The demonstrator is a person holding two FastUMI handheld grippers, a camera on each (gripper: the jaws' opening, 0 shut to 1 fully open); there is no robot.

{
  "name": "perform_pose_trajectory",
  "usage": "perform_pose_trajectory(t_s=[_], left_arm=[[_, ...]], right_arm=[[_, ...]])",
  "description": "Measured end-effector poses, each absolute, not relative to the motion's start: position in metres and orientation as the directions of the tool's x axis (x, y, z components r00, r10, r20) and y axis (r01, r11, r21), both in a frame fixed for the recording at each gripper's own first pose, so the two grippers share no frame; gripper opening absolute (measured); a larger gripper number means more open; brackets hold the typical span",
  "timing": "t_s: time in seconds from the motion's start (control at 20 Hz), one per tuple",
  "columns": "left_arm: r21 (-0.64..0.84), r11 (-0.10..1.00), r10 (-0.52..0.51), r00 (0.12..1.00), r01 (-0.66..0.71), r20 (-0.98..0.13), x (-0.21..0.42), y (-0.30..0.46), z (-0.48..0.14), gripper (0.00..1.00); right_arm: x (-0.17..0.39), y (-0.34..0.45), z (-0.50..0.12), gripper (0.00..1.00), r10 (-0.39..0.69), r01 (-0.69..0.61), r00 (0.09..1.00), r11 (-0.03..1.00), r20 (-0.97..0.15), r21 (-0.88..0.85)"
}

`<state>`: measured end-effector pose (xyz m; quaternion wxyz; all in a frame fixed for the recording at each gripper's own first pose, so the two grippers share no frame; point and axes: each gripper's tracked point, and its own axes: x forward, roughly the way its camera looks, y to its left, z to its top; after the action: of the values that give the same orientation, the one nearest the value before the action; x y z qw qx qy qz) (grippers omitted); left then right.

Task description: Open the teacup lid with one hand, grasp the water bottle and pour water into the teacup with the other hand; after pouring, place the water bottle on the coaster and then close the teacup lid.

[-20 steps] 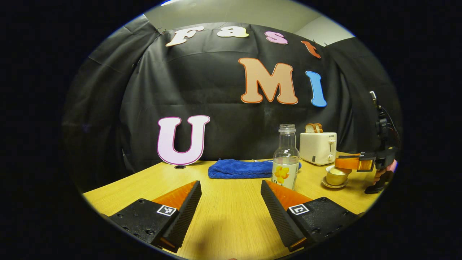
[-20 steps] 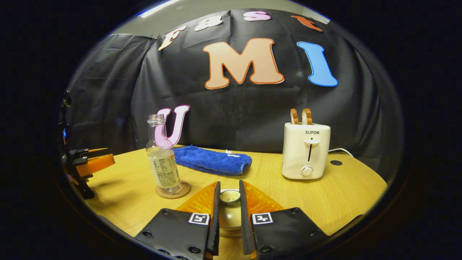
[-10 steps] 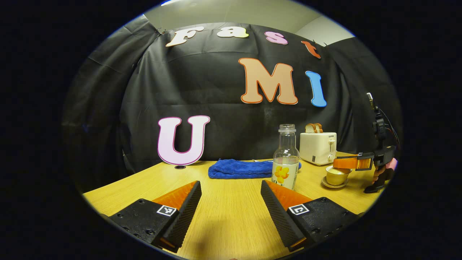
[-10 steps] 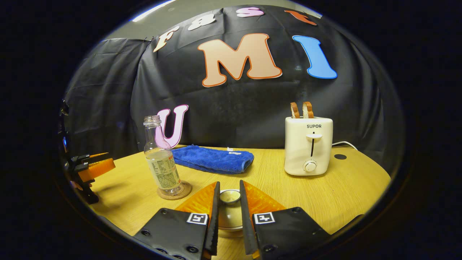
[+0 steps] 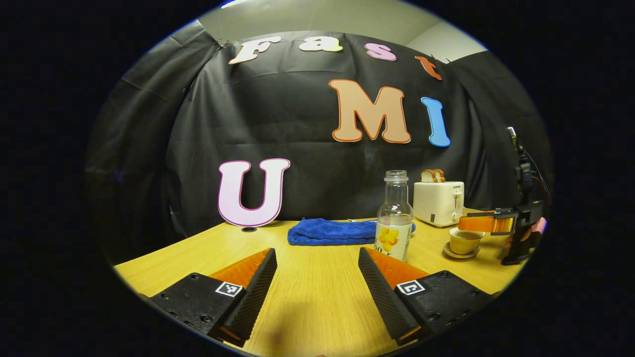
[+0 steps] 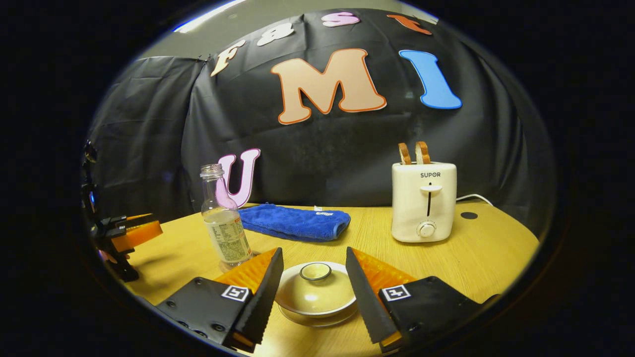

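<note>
In the left gripper view, your left tool [image 5: 317,277] hangs low over the bench [image 5: 317,307] with its fingers spread wide and nothing between them; bare wood runs ahead to the blue towel [image 5: 337,231]. The water bottle [image 5: 393,223] stands upright just right of that lane, its foot hidden behind your right finger. Farther right, the teacup [image 5: 464,241] sits on its saucer near the bench edge, with your right tool [image 5: 483,223] held level just above its rim, a hand [image 5: 538,228] barely visible behind it. In the right gripper view, your right tool [image 6: 310,292] is spread, its fingers flanking the lid [image 6: 315,292] on the teacup without touching it. The water bottle [image 6: 222,223] stands to the left; the coaster beneath it is mostly hidden. The toaster [image 6: 424,201] stands well apart to the right, and your left tool [image 6: 134,233] is cut off at the left edge.
</note>
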<state>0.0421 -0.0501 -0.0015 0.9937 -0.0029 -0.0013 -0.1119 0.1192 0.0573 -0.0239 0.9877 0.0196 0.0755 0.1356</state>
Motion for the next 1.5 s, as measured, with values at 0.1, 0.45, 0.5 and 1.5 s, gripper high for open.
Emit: perform_pose_trajectory(t_s=[0.1,0.45,0.5,1.5], left_arm=[[-0.006,0.975,-0.222,0.975,0.222,0.003,0.042,-0.050,-0.001,0.96],[-0.006,0.976,-0.217,0.976,0.217,0.003,0.042,-0.049,-0.001,0.96],[-0.005,0.978,-0.210,0.978,0.210,0.002,0.043,-0.048,-0.002,0.96],[0.002,0.996,-0.091,0.996,0.091,0.003,0.042,-0.026,-0.001,0.96]], right_arm=[[0.114,0.059,-0.018,0.90,0.259,-0.259,0.960,0.966,-0.106,0.010],[0.093,0.039,-0.006,0.94,0.192,-0.192,0.981,0.981,-0.017,0.007],[0.089,0.033,-0.004,0.94,0.175,-0.175,0.984,0.985,-0.015,0.007],[0.024,-0.058,0.003,0.94,-0.166,0.166,0.986,0.986,0.009,-0.006]])
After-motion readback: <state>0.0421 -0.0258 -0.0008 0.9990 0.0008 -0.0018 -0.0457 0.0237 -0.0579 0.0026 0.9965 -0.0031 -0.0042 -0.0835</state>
